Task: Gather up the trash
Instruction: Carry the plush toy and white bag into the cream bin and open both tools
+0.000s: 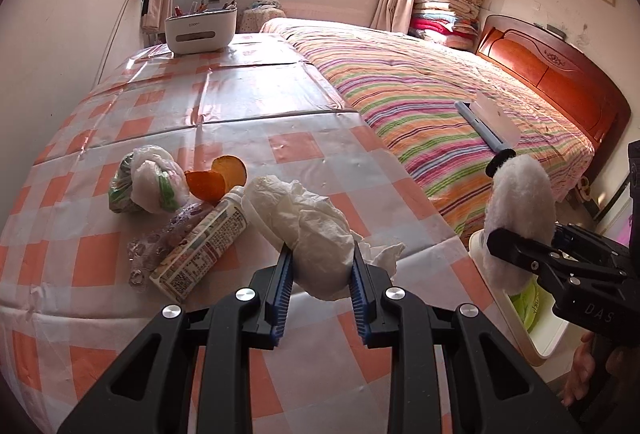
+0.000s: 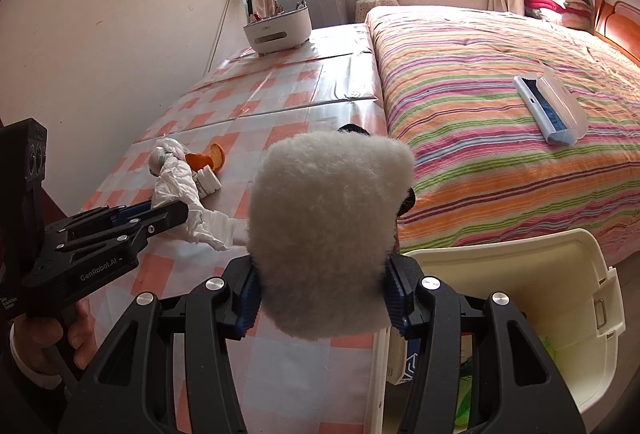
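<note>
A crumpled white tissue wad [image 1: 316,234] is clamped between the ribbed blue pads of the left gripper [image 1: 320,274], low over the desk [image 1: 280,94], which is covered in glossy orange-and-white checked plastic sheeting. A fluffy white plush item [image 2: 324,234] with black trim is clamped between the fingers of the right gripper [image 2: 324,298], held just above the rim of a cream plastic bin [image 2: 560,274] set beside the desk edge; green wrappers are seen inside it. Remaining on the desk, clustered together: a knotted translucent bag [image 1: 148,180], curled orange peel [image 1: 216,178], a printed cylindrical bottle [image 1: 204,242] lying on its side, and what appears to be a foil blister strip [image 1: 148,258].
</note>
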Available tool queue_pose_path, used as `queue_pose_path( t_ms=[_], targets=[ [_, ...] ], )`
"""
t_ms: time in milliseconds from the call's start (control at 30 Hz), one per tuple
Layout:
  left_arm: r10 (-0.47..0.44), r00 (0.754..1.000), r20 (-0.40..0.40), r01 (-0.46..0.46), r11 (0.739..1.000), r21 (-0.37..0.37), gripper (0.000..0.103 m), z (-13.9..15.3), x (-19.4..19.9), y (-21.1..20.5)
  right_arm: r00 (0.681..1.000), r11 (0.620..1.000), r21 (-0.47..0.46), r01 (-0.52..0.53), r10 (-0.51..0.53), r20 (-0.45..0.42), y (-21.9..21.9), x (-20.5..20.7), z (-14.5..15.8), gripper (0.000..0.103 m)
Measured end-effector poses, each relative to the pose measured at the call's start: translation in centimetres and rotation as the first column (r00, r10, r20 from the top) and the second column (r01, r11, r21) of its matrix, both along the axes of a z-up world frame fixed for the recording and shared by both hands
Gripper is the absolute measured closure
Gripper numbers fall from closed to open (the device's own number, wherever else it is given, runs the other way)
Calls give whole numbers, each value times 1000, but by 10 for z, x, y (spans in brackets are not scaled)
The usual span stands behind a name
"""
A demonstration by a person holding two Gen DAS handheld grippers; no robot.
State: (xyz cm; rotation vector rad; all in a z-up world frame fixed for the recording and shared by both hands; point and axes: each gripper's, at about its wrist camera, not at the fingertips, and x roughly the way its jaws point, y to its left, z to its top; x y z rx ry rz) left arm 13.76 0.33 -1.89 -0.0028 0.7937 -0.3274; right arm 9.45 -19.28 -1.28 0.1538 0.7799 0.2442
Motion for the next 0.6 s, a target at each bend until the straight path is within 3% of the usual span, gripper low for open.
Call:
queue_pose_path(
  t_ms=[600],
  targets=[
    [-165, 986, 7, 165, 986, -21, 77, 8, -34, -68, 992, 992, 30, 125, -125, 4, -57, -25, -2, 53]
  ],
)
